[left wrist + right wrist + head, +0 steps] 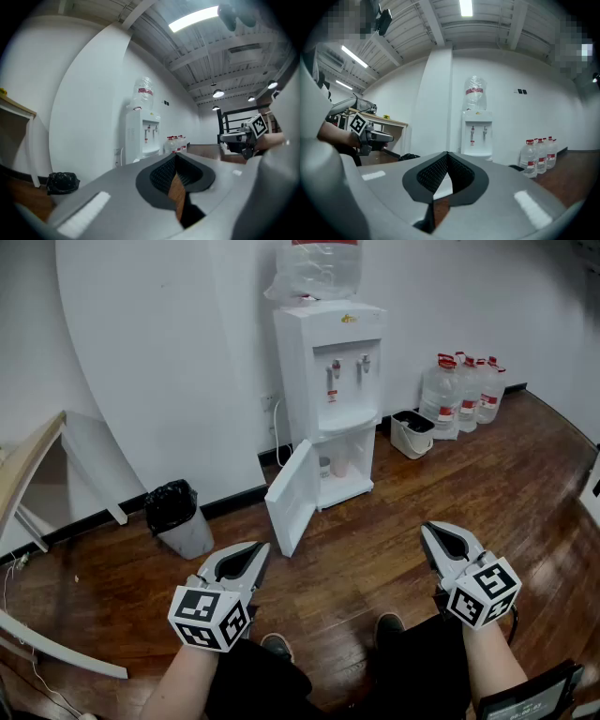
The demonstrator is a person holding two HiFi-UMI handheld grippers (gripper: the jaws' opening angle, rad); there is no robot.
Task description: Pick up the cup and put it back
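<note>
Fingers (161, 176) of the left gripper (259, 551) meet at their tips with nothing between them; those of the right gripper (427, 530) are likewise pressed tip to tip and empty; both grippers are held low over the brown wooden floor (394, 512), well apart from the target. A small pale cup (340, 466) stands upright in the lower compartment of the white water dispenser (330, 343), just beside a dark item (324, 468) too small to identify; the compartment's white door (291, 495) hangs ajar on its left side. Likely faults from this position: an approach with the fingers not yet parted would push the cup over or deeper in rather than grasp it; the compartment looks narrow, so a gripper entering off-line may strike the door, the frame or the dark item; the cup appears light and thin-walled, so a hard squeeze could deform it and a loose one let it slip; on return, a tilted release may leave it toppled.
</note>
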